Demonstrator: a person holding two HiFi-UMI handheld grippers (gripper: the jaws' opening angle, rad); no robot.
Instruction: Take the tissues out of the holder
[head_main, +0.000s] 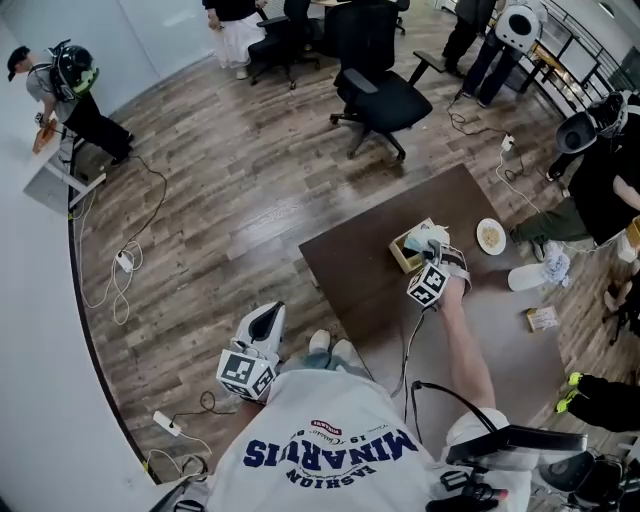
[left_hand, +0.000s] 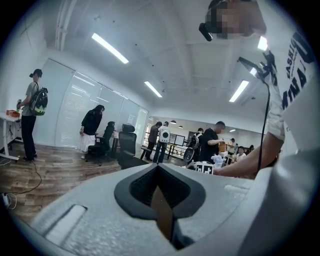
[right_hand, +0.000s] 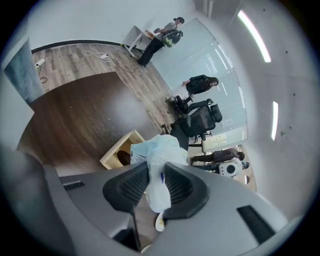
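A small wooden holder (head_main: 403, 254) stands on the dark brown table (head_main: 370, 290); in the right gripper view the holder (right_hand: 119, 150) lies just beyond the jaws. A pale plastic-wrapped tissue pack (head_main: 428, 237) sticks up from it. My right gripper (head_main: 435, 250) is over the holder, and both pads press on the tissue pack (right_hand: 157, 150). The right gripper (right_hand: 154, 186) holds the pack's upper part; its lower end stays hidden by the holder. My left gripper (head_main: 268, 318) hangs off the table over the wooden floor, jaws together and empty, as the left gripper (left_hand: 161, 200) view confirms.
A small plate (head_main: 491, 236), a plastic bottle (head_main: 540, 272) and a snack packet (head_main: 542, 318) lie on the table's right part. A black office chair (head_main: 375, 90) stands beyond the table. Cables (head_main: 125, 262) trail over the floor at left. People stand around the room.
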